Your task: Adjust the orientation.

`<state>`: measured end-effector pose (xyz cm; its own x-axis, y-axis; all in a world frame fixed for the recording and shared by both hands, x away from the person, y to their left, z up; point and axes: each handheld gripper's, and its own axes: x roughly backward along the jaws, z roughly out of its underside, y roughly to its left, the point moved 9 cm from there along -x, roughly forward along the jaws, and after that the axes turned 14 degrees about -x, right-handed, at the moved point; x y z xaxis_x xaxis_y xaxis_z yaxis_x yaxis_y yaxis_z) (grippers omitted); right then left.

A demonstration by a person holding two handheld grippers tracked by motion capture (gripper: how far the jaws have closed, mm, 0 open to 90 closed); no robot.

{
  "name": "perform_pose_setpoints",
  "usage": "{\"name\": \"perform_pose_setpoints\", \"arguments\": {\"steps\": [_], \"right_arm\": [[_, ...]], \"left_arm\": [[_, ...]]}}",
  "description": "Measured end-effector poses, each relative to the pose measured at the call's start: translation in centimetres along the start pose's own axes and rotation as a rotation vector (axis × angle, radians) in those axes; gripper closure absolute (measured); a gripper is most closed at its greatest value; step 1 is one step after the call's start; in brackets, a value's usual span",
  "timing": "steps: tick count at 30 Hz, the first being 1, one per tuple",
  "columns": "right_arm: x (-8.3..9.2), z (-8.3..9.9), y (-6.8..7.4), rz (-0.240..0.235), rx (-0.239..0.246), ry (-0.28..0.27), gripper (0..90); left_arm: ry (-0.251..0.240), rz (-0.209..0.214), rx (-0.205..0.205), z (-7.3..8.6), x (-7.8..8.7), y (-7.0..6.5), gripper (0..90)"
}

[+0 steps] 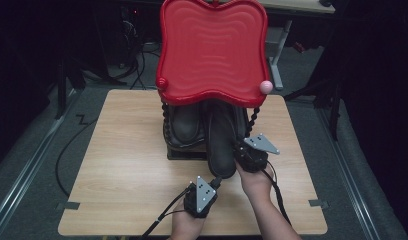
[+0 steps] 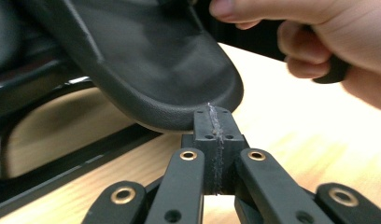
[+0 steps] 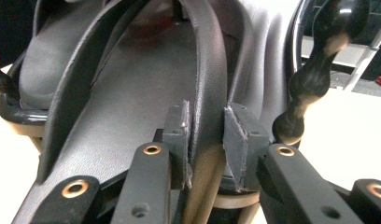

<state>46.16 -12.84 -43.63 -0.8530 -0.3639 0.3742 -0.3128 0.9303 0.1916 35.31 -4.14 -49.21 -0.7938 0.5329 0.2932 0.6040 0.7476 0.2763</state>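
From above, a black sandal [image 1: 221, 142] juts off the rack [image 1: 184, 145] under the red tray [image 1: 212, 47]. The left gripper [image 2: 215, 122], clenched empty, touches its heel and could slip off. The right gripper [image 3: 206, 128] grasps the strap [image 3: 209, 74], which could pull free.

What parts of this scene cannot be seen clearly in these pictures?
- High view: the toes of the black sandal and the shoe beside it, hidden under the red tray.
- Right gripper view: the rim of the sandal past the right gripper, hidden by its pads.
- Left gripper view: the shelf beneath the sandal, blurred.
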Motion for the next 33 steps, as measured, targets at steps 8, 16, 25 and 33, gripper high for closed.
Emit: {"name": "perform_pose_setpoints", "arguments": {"steps": [8, 16, 25, 33], "right_arm": [[-0.1, -0.7, 0.4, -0.039, -0.02, -0.008, 64.1], [2.0, 0.2, 1.3, -0.082, 0.001, -0.033, 67.0], [5.5, 5.3, 2.5, -0.171, 0.051, -0.007, 69.1], [5.0, 9.7, 4.7, -0.215, 0.14, 0.081, 83.1]], "left_arm": [[0.017, -0.029, 0.045, 0.0, -0.8, 2.5, 90.0], [0.021, -0.027, 0.036, 0.2, -1.7, 2.7, 90.0], [0.008, -0.042, 0.005, 0.0, -1.7, 2.8, 90.0], [-0.007, -0.066, 0.001, -0.4, -1.5, 3.6, 90.0]]}}
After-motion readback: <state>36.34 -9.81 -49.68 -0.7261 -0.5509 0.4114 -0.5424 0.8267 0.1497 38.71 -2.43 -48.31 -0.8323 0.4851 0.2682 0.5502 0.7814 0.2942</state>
